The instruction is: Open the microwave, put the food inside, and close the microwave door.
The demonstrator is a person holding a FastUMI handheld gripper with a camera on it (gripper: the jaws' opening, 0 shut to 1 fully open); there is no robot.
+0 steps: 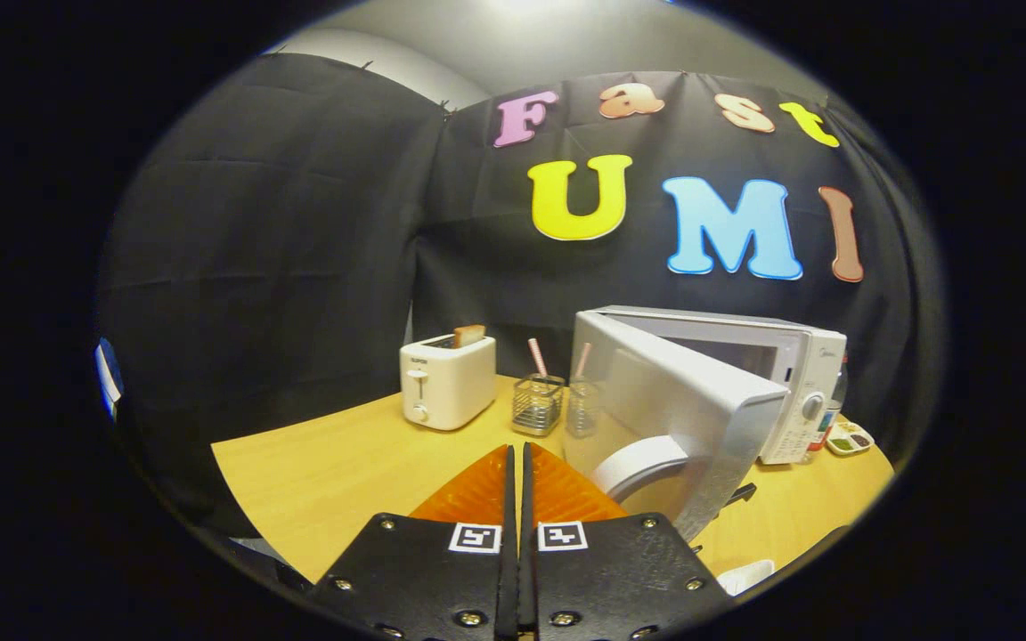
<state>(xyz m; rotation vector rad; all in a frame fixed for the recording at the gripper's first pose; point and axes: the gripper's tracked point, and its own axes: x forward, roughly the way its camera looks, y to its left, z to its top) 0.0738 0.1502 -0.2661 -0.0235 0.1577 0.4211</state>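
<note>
Gripper: the gripper (517, 454) was pointed over the yellow wooden tabletop (335, 472), its two fingers pressed together along their whole length, with nothing caught between them.

Microwave: the white box-shaped microwave oven (745, 356) stood on the right of the table, beyond the fingers and to their right, against the black cloth wall.

Door: the white microwave door (673, 409) hung wide open, swung out toward the gripper, its free edge just to the right of the fingertips; a round pale ring showed on its lower face.

Control panel: a dial and buttons (809, 409) sat on the oven's right front.

Food: a small white tray of mixed-coloured food (850, 440) lay on the table right of the oven, well apart from the fingers.

Toaster: a white two-slot toaster (447, 381) stood beyond the fingers to the left, a brown slice of toast (468, 335) sticking up from it.

Holders: a wire mesh cup (538, 404) and a clear glass (581, 406) stood between toaster and door, each with a pink striped straw.
</note>
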